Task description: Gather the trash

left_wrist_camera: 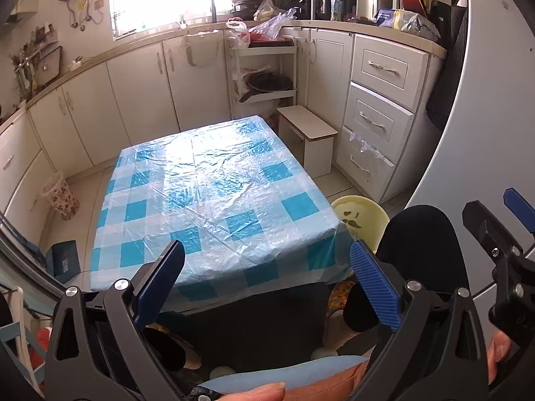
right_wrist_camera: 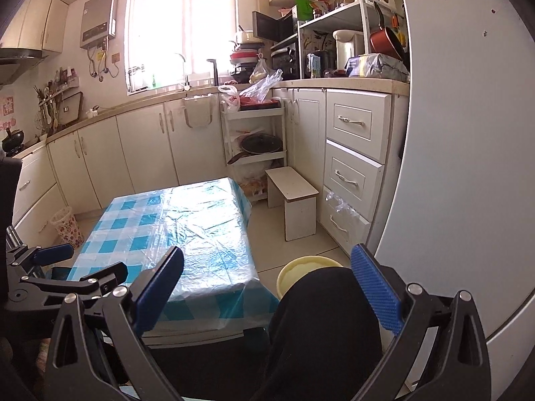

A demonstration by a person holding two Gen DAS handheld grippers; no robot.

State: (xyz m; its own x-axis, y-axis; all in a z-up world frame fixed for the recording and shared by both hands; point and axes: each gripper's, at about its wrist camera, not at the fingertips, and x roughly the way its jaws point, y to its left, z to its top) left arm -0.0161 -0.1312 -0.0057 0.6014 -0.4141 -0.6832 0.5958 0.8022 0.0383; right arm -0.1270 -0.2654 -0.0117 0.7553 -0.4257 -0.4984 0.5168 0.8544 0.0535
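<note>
A low table [left_wrist_camera: 214, 200] with a blue-and-white checked cloth under clear plastic stands ahead, also in the right wrist view [right_wrist_camera: 187, 230]. I see no loose trash on its top. A small floral wastebasket [left_wrist_camera: 60, 195] stands on the floor left of the table, and it shows in the right wrist view [right_wrist_camera: 68, 225]. My left gripper [left_wrist_camera: 267, 280] is open and empty over the table's near edge. My right gripper [right_wrist_camera: 267, 287] is open and empty, held to the right of the table above a dark-clothed knee [right_wrist_camera: 321, 327]. The right gripper also shows in the left view [left_wrist_camera: 501, 234].
A small white stool [left_wrist_camera: 307, 133] stands right of the table by a drawer unit [left_wrist_camera: 378, 117]. A yellow plastic stool [left_wrist_camera: 359, 217] sits near the knee. White cabinets [left_wrist_camera: 133, 93] line the walls. A white fridge [right_wrist_camera: 468, 167] is close on the right.
</note>
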